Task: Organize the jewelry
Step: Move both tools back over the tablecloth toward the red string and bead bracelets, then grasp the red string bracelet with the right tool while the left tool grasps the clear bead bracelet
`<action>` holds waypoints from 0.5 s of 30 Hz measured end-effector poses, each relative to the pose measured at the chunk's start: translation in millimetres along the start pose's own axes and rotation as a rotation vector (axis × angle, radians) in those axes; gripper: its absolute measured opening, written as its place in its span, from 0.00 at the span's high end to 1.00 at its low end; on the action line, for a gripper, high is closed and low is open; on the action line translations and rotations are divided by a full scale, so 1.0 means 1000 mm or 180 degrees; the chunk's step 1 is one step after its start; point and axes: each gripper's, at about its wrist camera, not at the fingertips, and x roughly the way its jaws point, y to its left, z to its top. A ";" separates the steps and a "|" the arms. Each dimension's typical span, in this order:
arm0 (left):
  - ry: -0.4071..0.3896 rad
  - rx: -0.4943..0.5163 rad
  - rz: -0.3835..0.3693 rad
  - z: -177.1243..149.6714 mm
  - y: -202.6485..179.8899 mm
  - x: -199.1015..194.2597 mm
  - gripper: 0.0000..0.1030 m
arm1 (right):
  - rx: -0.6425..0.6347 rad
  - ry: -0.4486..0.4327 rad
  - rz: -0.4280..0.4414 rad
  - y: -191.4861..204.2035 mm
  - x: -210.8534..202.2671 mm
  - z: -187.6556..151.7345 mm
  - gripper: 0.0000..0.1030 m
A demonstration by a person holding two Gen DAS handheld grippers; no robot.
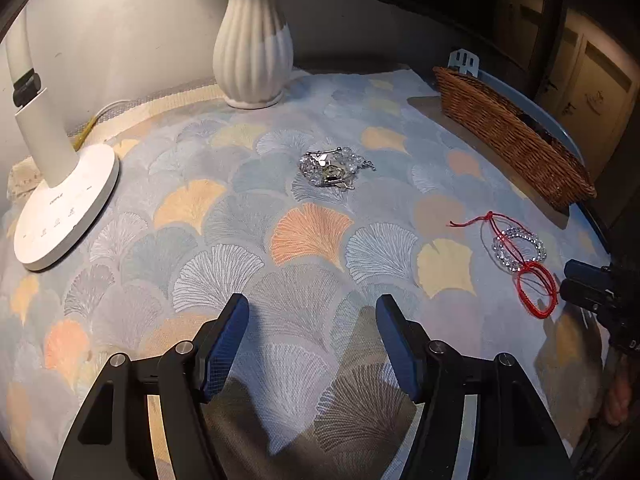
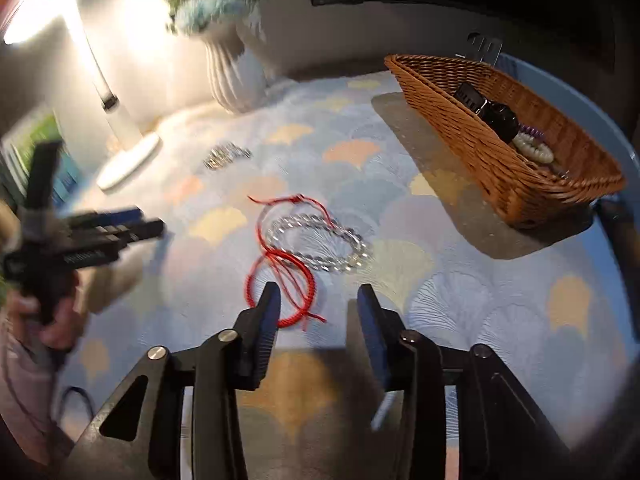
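Note:
A red cord bracelet [image 2: 280,292] and a clear bead bracelet [image 2: 320,242] lie tangled on the patterned cloth; both also show in the left wrist view, the red cord [image 1: 536,288] and the beads [image 1: 520,248]. A heap of silver crystal jewelry [image 1: 332,168] lies mid-table, also seen in the right wrist view [image 2: 226,154]. My right gripper [image 2: 316,296] is open and empty, its left finger over the red cord. My left gripper [image 1: 312,308] is open and empty, well short of the silver heap. A wicker basket [image 2: 520,184] holds a black item, a pearl bracelet [image 2: 534,148] and purple beads.
A white ribbed vase [image 1: 252,48] with flowers stands at the back. A white desk lamp base [image 1: 64,208] sits at the left. The wicker basket [image 1: 512,136] lies along the table's right edge. A dark screen hangs behind the basket.

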 end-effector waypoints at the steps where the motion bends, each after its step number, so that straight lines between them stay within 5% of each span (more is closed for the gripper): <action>1: -0.0002 0.0006 0.0004 0.000 0.000 0.000 0.35 | 0.0018 0.0037 0.0011 0.000 0.004 0.000 0.69; 5: 0.0008 -0.0069 -0.0041 0.001 0.003 -0.001 0.35 | 0.0031 0.0033 0.0100 0.005 0.010 0.005 0.69; 10: 0.0050 -0.0383 -0.0336 0.021 0.021 -0.011 0.35 | -0.0409 0.0001 -0.0078 0.036 0.015 0.001 0.71; 12: -0.0058 -0.0311 -0.0254 0.041 0.023 -0.020 0.35 | -0.0551 -0.0004 0.0016 0.048 0.016 -0.003 0.84; 15: -0.0068 -0.0136 -0.0249 0.072 0.024 -0.012 0.36 | -0.0745 -0.0066 0.0048 0.059 0.015 -0.009 0.85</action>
